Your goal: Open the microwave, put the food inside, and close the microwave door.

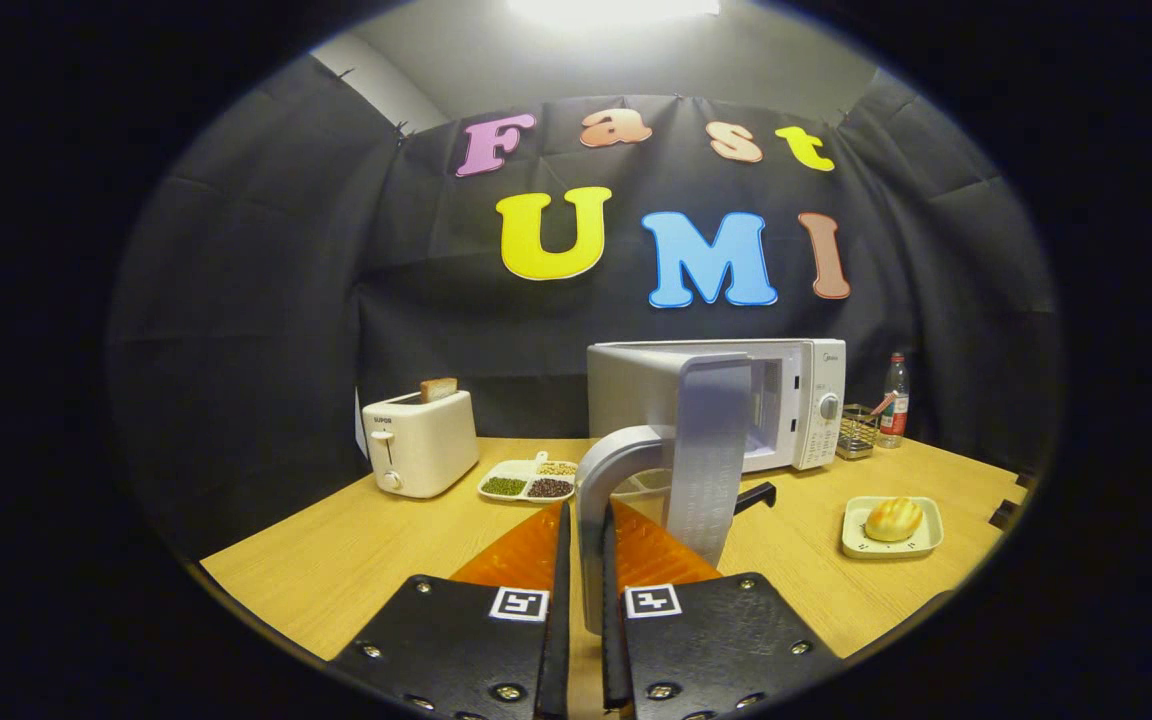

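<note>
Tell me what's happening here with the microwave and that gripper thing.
A person's hand-held gripper is closed on the microwave door handle, with the door swung wide open toward the camera. The microwave stands at the back of the wooden table. The food, a bun on a small plate, waits on the table to the right, not yet inside. A toaster and a divided dish of beans sit to the left.
</note>
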